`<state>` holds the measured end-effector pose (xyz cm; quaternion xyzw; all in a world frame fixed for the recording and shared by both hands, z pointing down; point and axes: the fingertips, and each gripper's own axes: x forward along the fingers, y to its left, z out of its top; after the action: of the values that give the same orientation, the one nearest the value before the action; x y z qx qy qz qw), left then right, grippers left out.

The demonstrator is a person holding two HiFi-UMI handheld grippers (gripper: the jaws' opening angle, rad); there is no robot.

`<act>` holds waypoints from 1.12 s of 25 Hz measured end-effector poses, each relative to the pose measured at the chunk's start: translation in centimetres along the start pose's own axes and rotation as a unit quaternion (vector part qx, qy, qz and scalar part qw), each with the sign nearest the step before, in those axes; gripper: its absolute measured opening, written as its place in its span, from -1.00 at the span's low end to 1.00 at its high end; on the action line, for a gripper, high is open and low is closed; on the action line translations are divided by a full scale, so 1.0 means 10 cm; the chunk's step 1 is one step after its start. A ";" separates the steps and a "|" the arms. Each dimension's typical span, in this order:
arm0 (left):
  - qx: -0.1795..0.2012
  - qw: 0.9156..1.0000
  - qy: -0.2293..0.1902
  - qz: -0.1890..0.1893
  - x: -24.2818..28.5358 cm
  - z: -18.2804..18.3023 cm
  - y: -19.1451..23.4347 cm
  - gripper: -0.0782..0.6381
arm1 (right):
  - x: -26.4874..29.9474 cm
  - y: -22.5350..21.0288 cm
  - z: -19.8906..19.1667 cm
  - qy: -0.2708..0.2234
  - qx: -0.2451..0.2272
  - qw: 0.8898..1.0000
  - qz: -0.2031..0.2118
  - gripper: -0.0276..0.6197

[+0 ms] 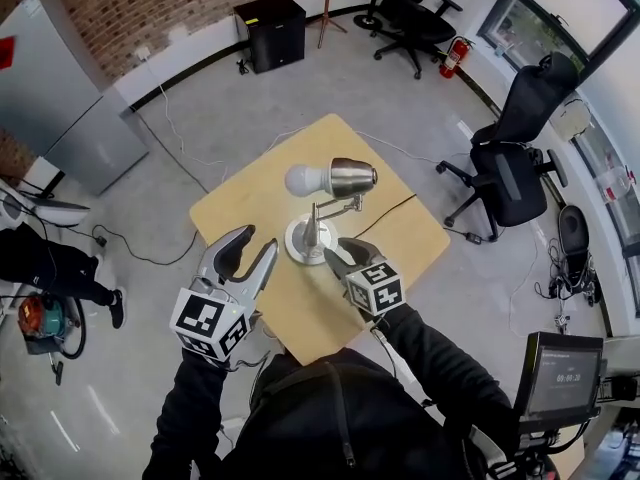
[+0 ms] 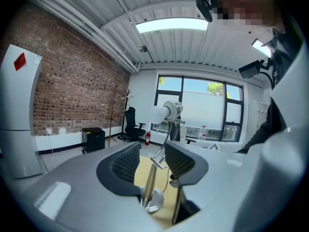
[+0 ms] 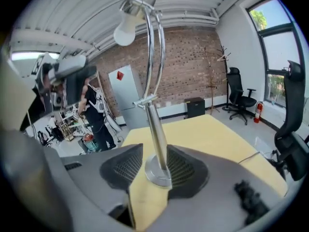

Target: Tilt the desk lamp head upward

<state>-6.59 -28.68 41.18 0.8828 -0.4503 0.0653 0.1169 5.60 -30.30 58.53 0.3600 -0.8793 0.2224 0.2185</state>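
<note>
I see the left gripper with its ribbed grey fingers wide and empty. The right gripper has its fingers wide too, beside the round base of the brushed-steel desk lamp on the pale wooden worktop.

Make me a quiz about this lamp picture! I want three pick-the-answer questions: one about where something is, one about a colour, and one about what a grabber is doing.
1. Where does the desk lamp stand?
A) on the floor
B) on the wooden table
C) on an office chair

2. What colour is its bulb?
A) white
B) red
C) green

3. How are the left gripper's jaws?
A) shut on the bulb
B) apart, holding nothing
C) shut on the cord

Answers:
1 B: its round base sits on the tabletop.
2 A: the bulb sticking out of the metal head is white.
3 B: the left gripper view shows a gap between the jaws, with the lamp beyond them.
</note>
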 end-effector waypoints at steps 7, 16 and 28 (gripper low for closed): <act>-0.043 0.998 0.051 -0.004 -0.19 -0.62 -0.25 -0.31 | -0.59 0.20 0.22 -0.055 0.054 0.997 0.016 -0.52; -0.078 0.994 0.062 -0.034 -0.20 -0.87 -0.68 -0.33 | -1.23 0.34 0.52 -0.140 0.049 0.989 0.020 -0.90; -0.050 0.997 0.019 -0.063 -0.19 -0.42 -0.89 -0.43 | -1.56 0.74 0.98 -0.210 -0.047 0.976 0.025 -0.90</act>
<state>-0.53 -20.98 43.49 0.9010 -0.3940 0.0518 0.1737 8.06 -22.60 40.44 0.3658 -0.9238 0.1054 0.0400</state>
